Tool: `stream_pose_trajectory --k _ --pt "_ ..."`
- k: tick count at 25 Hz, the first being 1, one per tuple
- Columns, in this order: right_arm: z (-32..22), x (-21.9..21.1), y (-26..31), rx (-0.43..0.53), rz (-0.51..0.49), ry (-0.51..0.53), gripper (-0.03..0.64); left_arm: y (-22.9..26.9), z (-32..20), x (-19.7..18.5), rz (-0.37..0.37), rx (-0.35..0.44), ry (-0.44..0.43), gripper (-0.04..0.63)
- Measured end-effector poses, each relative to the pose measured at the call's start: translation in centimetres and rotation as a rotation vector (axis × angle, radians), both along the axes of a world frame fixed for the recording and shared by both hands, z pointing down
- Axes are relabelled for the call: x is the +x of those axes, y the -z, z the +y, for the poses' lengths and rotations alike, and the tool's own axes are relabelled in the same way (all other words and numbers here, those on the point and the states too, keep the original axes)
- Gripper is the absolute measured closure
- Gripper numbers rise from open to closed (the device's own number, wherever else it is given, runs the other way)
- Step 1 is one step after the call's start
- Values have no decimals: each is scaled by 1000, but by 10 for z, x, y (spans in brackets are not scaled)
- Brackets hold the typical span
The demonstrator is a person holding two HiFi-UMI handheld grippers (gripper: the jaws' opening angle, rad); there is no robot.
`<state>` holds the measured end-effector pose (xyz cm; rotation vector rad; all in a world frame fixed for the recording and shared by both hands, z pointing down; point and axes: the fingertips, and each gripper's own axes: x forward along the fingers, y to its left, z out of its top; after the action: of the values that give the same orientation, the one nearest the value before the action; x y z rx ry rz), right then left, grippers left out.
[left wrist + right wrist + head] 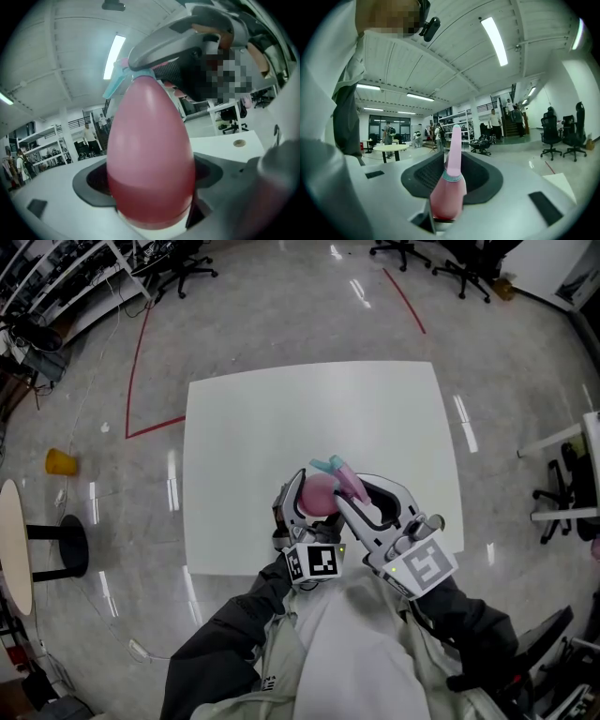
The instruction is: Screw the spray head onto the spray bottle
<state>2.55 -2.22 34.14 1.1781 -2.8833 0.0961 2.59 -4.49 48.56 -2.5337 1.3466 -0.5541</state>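
Over the table's [281, 427] near edge, pinching the spray head [339, 472] in the right gripper [356, 493], in line atop the pink spray bottle [321, 489], ringed seemingly slackly by the left gripper's [314, 499] wide-spread jaws.

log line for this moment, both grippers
left gripper: jaws wide around pink bottle, grip unclear | right gripper: shut on spray head at bottle top | above white table

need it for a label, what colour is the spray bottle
The spray bottle is pink, darker low down; clearest in left gripper view.
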Motion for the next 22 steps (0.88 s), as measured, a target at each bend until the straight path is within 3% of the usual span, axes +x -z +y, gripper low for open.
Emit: stream_pose_trajectory --k 6,9,11,13,17,20,22 --pt "20 -9 4 -7 -58 170 506 5 18 10 142 -73 -125 140" --pt "16 -24 -15 11 21 290 501 -3 17 -5 145 -131 -216 140" --pt "10 -36 -32 -52 92 340 475 -3 15 -20 161 -182 -273 140" --pt "3 -42 -29 -67 72 335 471 1 16 -21 201 -223 -307 140" --pt "0 -27 -17 6 -29 307 463 -1 23 7 261 -253 -351 140" --pt "7 -7 -16 37 -18 284 494 -3 25 31 250 -257 -345 140" --pt "3 1 -21 31 17 206 497 -8 18 34 207 -254 -288 140"
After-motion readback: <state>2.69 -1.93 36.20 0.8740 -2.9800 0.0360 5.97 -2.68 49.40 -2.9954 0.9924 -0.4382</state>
